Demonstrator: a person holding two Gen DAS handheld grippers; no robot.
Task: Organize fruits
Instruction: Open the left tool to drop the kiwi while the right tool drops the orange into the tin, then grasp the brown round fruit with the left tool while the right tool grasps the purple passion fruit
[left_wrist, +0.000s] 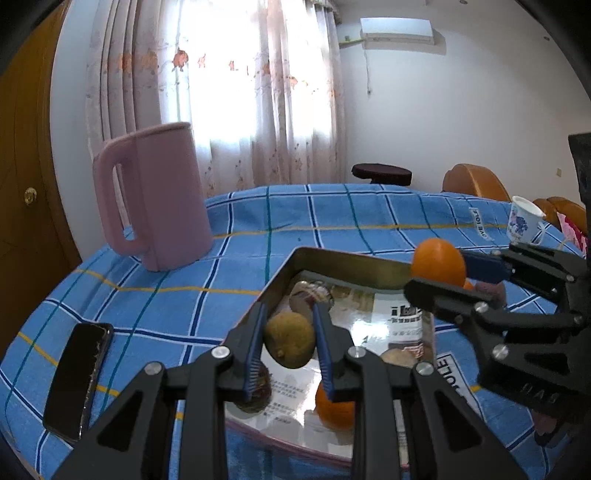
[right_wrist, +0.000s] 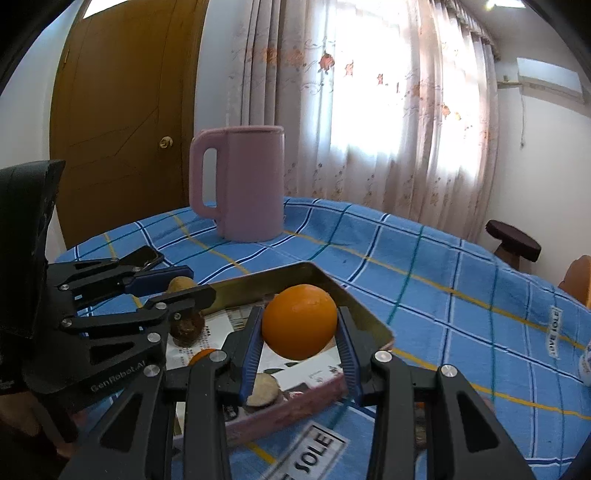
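Left tongs (left_wrist: 290, 345) clamp a kiwi (left_wrist: 290, 339), long axis tilted; right tongs (right_wrist: 300, 341) grip an orange (right_wrist: 300, 321) above the tray (right_wrist: 365, 314).

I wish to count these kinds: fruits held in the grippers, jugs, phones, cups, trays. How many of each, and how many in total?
Held fruits: 2, one orange and one brown-green fruit
Jugs: 1, the pink jug
Phones: 1, the phone
Cups: 1, the cup
Trays: 1, the tray
Total: 6
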